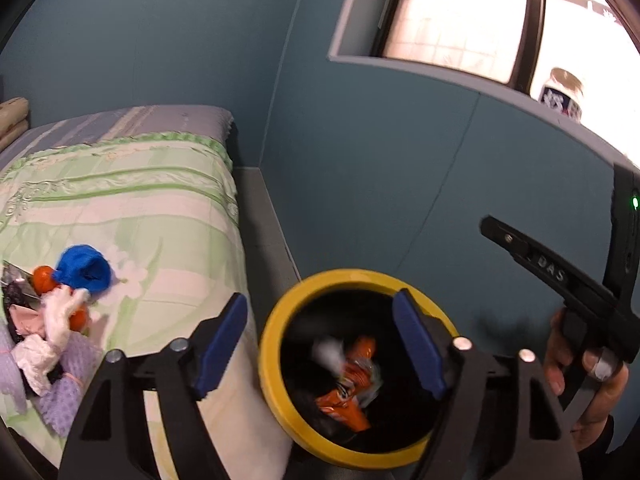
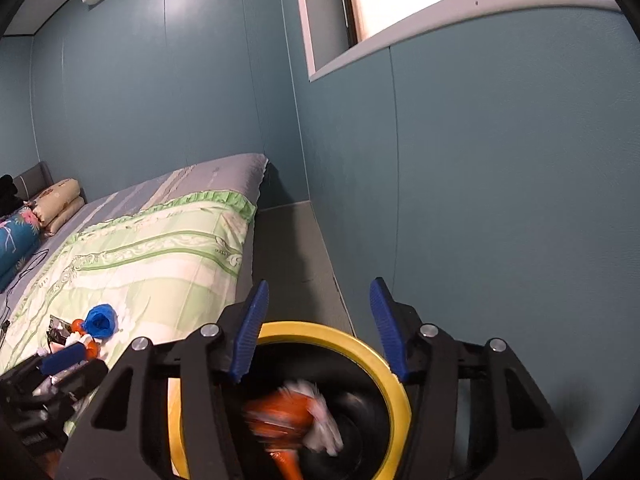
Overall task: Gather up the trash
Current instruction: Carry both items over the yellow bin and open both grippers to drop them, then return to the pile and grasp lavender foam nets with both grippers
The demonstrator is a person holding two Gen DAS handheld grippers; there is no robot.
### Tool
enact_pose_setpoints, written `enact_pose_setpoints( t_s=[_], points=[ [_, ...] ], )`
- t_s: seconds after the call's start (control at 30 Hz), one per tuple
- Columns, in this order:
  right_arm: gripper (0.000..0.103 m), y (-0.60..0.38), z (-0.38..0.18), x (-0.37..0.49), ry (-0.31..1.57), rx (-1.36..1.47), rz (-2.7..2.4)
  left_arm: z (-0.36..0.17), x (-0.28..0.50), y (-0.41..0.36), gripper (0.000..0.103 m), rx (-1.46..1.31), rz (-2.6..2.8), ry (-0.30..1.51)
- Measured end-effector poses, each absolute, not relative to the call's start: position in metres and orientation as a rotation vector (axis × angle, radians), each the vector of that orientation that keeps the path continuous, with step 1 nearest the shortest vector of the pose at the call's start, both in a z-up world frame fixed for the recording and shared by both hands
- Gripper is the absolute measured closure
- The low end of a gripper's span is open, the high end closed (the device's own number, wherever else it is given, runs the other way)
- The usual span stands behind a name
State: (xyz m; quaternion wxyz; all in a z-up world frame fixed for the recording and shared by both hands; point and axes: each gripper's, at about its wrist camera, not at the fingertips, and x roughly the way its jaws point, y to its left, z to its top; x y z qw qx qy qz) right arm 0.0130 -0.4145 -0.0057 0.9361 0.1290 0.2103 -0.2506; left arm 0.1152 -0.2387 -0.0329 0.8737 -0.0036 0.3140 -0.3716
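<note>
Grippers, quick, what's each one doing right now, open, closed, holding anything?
Left gripper: open, holding nothing, above the yellow-rimmed bin.
Right gripper: open, holding nothing; orange wrapper and white tissue blurred inside the bin below it.

Inside the yellow-rimmed black round bin [image 2: 394, 384], the orange wrapper and white crumpled paper [image 2: 296, 412] are smeared by motion blur, so their shapes cannot be told. The bin's near rim is hidden behind the black tongs' frames. The small heap of scraps on the green-striped bed quilt [image 1: 48, 312] is cut off by the left edge.
</note>
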Motion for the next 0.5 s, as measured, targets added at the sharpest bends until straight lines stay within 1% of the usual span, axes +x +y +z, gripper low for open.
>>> enact_pose_setpoints(
  t_s=[0.2,0.3,0.43,0.5],
  points=[
    [0.053,-0.404,0.006,0.008,0.378,0.249,-0.479,-0.013,0.128,-0.212,0.027,-0.055,-0.706,0.612],
    [0.053,-0.392,0.012,0.008,0.343,0.224,-0.442,-0.004,0.135,-0.196,0.021,-0.074,-0.664,0.588],
    [0.046,-0.370,0.015,0.020,0.329,0.187,-0.366,0.006,0.143,-0.173,0.014,-0.074,-0.595,0.562],
    [0.042,-0.356,0.015,0.031,0.326,0.173,-0.316,0.006,0.148,-0.157,0.012,-0.073,-0.554,0.555]
  ],
)
